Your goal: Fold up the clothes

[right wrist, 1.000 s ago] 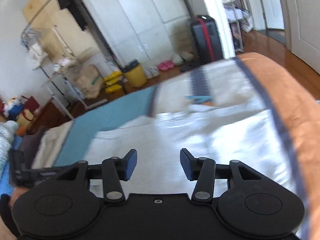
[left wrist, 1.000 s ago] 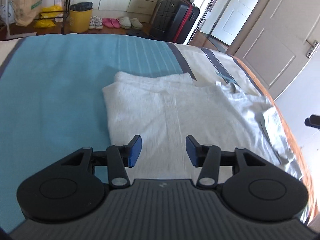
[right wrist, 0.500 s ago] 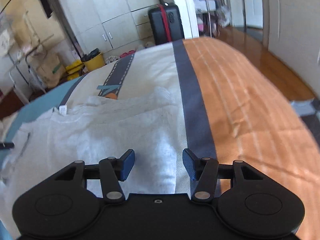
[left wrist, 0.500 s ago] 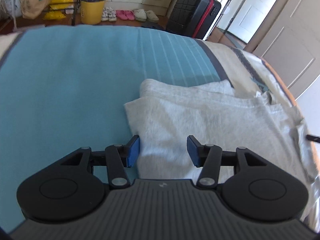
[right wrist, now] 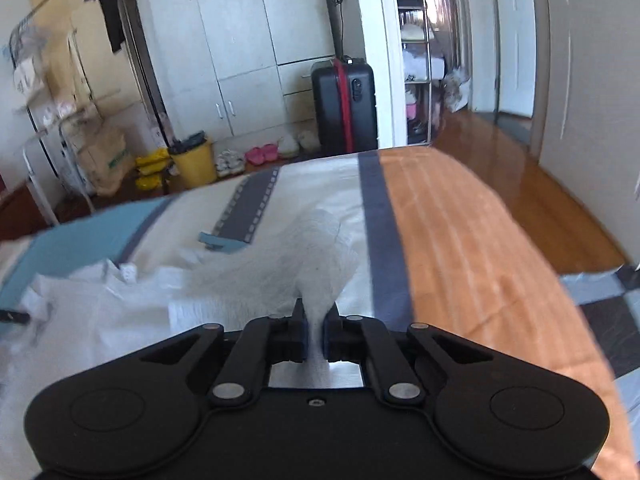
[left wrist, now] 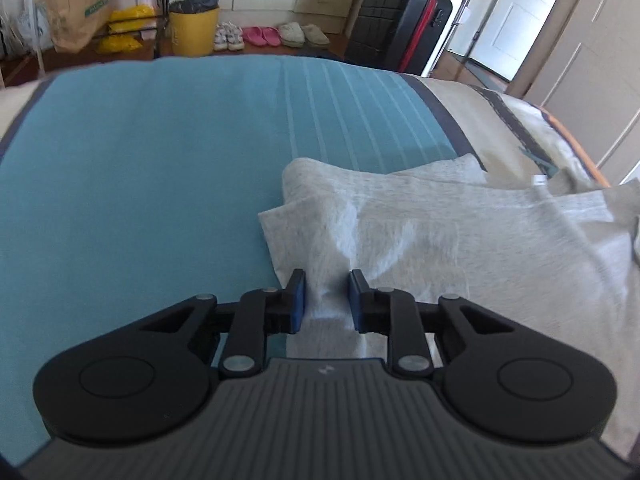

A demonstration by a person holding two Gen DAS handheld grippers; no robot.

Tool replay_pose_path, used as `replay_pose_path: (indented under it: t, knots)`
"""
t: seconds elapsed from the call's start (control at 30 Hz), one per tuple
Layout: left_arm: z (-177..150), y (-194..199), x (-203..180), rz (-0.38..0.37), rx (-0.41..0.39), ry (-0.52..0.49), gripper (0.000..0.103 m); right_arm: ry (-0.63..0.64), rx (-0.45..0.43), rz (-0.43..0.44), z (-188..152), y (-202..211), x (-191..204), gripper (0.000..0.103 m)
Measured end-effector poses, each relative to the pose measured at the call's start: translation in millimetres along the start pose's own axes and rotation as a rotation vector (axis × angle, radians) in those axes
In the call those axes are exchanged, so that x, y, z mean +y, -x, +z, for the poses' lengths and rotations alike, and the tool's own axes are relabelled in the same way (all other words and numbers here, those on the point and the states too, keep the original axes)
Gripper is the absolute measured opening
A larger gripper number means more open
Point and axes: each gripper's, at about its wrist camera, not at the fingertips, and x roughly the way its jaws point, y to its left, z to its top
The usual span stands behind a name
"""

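Note:
A light grey garment (left wrist: pixel 460 240) lies spread on the bed, across the teal stripe (left wrist: pixel 140 200) and the cream part of the cover. My left gripper (left wrist: pixel 327 300) sits at the garment's near left edge. Its jaws are closing and a ridge of grey cloth is bunched between the blue pads, with creases running out from it. In the right wrist view the same garment (right wrist: pixel 304 256) reaches the dark stripe beside the orange part (right wrist: pixel 460 240) of the cover. My right gripper (right wrist: pixel 316 332) is at that edge, its jaws closing to a narrow gap with a fold of cloth pinched in it.
Past the foot of the bed stand a black suitcase with a red band (left wrist: pixel 400 28), a yellow bin (left wrist: pixel 195 28) and several pairs of shoes (left wrist: pixel 264 36). White cupboards (right wrist: pixel 240 40) line the far wall. Wooden floor (right wrist: pixel 520 168) and a door lie to the right of the bed.
Both grippers came down to the garment's edges, the left at its left edge and the right at its right edge. Both went from wide open to narrow, with cloth now gathered between the pads.

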Motion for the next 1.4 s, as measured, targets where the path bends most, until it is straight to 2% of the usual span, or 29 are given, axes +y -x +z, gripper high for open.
replay_pose_path:
  t: [0.07, 0.17, 0.23, 0.27, 0.3, 0.33, 0.37, 0.4, 0.47, 0.63, 0.73, 0.87, 0.9, 0.93, 0.97, 1.0, 1.07, 1.13, 1.2, 1.27, 1.4]
  knots:
    - [-1.0, -1.0, -4.6, 0.026, -0.016, -0.024, 0.022, 0.03, 0.032, -0.068, -7.1, -9.6, 0.7, 0.005]
    - [-2.5, -2.4, -11.6, 0.065, -0.039, -0.059, 0.022, -0.075, 0.077, -0.076, -21.8, -34.6, -13.9, 0.007]
    - [-3.0, 1.5, -16.7, 0.092, -0.055, -0.074, 0.024, -0.108, 0.071, -0.081, -29.7, -41.4, -17.4, 0.011]
    - [-3.0, 7.0, -19.8, 0.098, -0.066, -0.079, 0.025, -0.112, 0.064, -0.094, -29.5, -36.5, -17.1, 0.029]
    - [-2.8, 17.4, -23.6, 0.086, -0.086, -0.082, 0.026, -0.124, 0.065, -0.103, -27.8, -28.9, -17.7, 0.042]
    - [-2.6, 27.7, -27.5, 0.074, -0.105, -0.084, 0.03, -0.138, 0.067, -0.099, -26.8, -19.7, -19.0, 0.043]
    - [-2.6, 38.1, -31.5, 0.057, -0.124, -0.086, 0.04, -0.152, 0.069, -0.078, -26.6, -8.3, -21.1, 0.044]
    - [-3.2, 47.4, -36.1, 0.028, -0.137, -0.085, 0.047, -0.172, 0.074, -0.055, -27.5, 3.0, -23.8, 0.049]
    - [-5.4, 61.0, -44.6, -0.035, -0.132, -0.077, 0.052, -0.223, 0.107, -0.012, -34.3, 21.7, -30.7, 0.06]
    - [-19.8, 64.6, -75.8, -0.158, -0.034, -0.073, 0.053, -0.365, 0.179, 0.043, -57.1, 49.8, -46.2, 0.06]
    - [-41.7, 58.7, -96.7, -0.19, 0.038, -0.082, 0.054, -0.416, 0.222, 0.074, -69.0, 50.5, -46.5, 0.06]
    - [-64.3, 53.4, -111.8, -0.144, 0.129, -0.134, 0.054, -0.42, 0.243, 0.03, -86.6, 36.0, -40.3, 0.066]
    - [-65.8, 55.4, -109.5, -0.138, 0.13, -0.136, 0.054, -0.402, 0.214, 0.017, -90.8, 34.5, -36.6, 0.065]
    - [-64.9, 59.1, -106.4, -0.145, 0.125, -0.131, 0.054, -0.37, 0.19, 0.014, -92.4, 34.1, -31.0, 0.058]
    - [-61.9, 64.2, -103.7, -0.165, 0.12, -0.13, 0.054, -0.316, 0.173, 0.023, -90.1, 35.2, -22.6, 0.016]
    - [-58.9, 69.3, -101.0, -0.184, 0.115, -0.13, 0.054, -0.262, 0.155, 0.033, -87.9, 36.4, -14.3, 0.009]
    - [-52.9, 79.5, -95.6, -0.224, 0.105, -0.13, 0.054, -0.183, 0.116, 0.0, -79.6, 42.4, 4.9, 0.009]
    - [-46.7, 89.2, -89.6, -0.255, 0.091, -0.13, 0.054, -0.163, 0.064, 0.006, -66.4, 53.7, 26.6, 0.008]
    - [-39.8, 96.2, -80.9, -0.24, 0.055, -0.132, 0.054, -0.12, 0.005, 0.013, -49.0, 66.4, 59.4, 0.008]
    - [-32.2, 102.2, -67.7, -0.229, 0.028, -0.103, 0.054, -0.055, -0.04, 0.029, -32.3, 75.6, 103.3, 0.008]
    - [-14.3, 108.3, -40.6, -0.263, -0.021, 0.002, 0.054, 0.103, -0.104, 0.06, -11.0, 87.7, 209.4, 0.008]
